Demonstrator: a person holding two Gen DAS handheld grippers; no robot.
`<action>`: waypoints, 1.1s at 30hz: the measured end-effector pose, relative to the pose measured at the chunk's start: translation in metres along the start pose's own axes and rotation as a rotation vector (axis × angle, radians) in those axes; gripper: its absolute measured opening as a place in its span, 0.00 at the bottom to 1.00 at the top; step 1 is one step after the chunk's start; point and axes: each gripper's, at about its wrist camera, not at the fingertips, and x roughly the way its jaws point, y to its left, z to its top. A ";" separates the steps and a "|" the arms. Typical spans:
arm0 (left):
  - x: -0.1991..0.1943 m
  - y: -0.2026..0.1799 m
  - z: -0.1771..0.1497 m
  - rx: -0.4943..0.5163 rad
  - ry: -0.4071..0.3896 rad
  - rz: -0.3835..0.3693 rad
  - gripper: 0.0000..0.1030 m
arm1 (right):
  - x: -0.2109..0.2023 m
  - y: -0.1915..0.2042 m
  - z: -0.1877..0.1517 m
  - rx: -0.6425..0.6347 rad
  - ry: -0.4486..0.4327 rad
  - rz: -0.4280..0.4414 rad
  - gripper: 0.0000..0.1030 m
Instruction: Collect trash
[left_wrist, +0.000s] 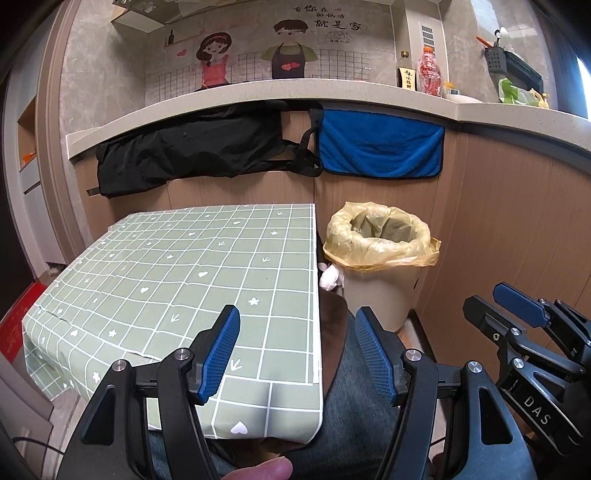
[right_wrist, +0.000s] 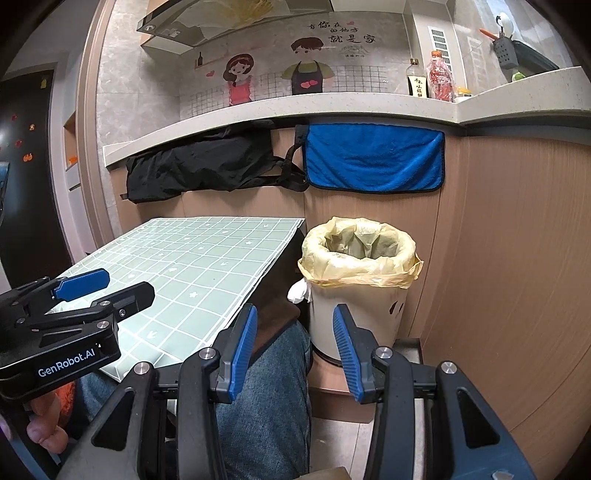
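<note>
A beige trash bin (left_wrist: 384, 291) (right_wrist: 354, 314) lined with a yellow plastic bag (left_wrist: 380, 236) (right_wrist: 358, 254) stands on the floor right of the table. A crumpled white tissue (left_wrist: 330, 277) (right_wrist: 297, 291) sits between the bin and the table edge, against the bin's left side. My left gripper (left_wrist: 295, 347) is open and empty, over the table's near right corner. My right gripper (right_wrist: 293, 343) is open and empty, in front of the bin; it also shows in the left wrist view (left_wrist: 517, 306). The left gripper also shows at the left of the right wrist view (right_wrist: 107, 286).
A table with a green checked cloth (left_wrist: 177, 273) (right_wrist: 192, 266) stands against a wooden counter front. A black bag (left_wrist: 192, 151) and a blue towel (left_wrist: 380, 144) hang under the counter edge (left_wrist: 258, 92). Bottles (left_wrist: 428, 70) stand on the counter. The person's knees (right_wrist: 266, 387) are below the grippers.
</note>
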 end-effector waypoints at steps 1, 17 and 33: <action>0.000 0.000 0.000 0.000 -0.001 0.000 0.64 | 0.000 0.000 0.000 0.001 -0.001 -0.001 0.40; -0.004 0.000 0.001 -0.007 -0.020 0.005 0.64 | 0.000 0.000 0.001 0.000 -0.004 0.002 0.40; -0.007 0.001 0.001 -0.020 -0.035 0.020 0.64 | -0.001 0.003 0.004 -0.010 -0.007 0.005 0.40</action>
